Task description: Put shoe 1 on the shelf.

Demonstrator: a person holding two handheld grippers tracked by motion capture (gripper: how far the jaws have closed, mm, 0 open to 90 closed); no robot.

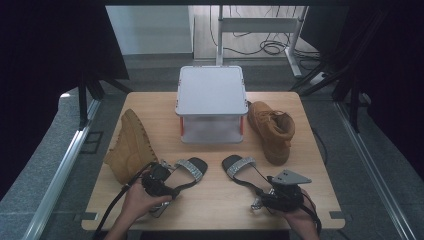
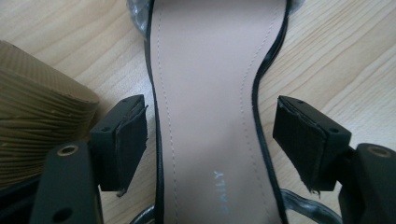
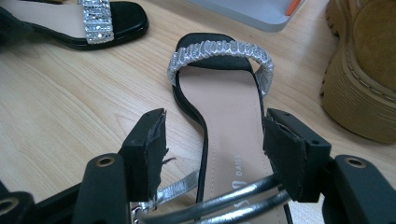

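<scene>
Two black sandals with silver jewelled toe bands lie on the wooden table (image 1: 215, 200). The left sandal (image 1: 187, 170) has its tan insole (image 2: 210, 93) between the jaws of my left gripper (image 1: 157, 187) (image 2: 212, 140), which stands open, both pads clear of the sandal's edges. The right sandal (image 1: 240, 167) (image 3: 224, 107) lies under my right gripper (image 1: 265, 197) (image 3: 215, 149). Its jaws are open astride the heel end, above the silver ankle straps (image 3: 224, 205); a gap shows at the left pad, and the right pad sits close to the sandal's edge.
A tan boot (image 1: 131, 145) (image 2: 37, 116) lies on its side left of the left sandal. Another tan boot (image 1: 272, 127) (image 3: 364, 70) stands upright at the right. A lidded grey box (image 1: 211, 102) (image 3: 252, 9) sits at the table's back middle.
</scene>
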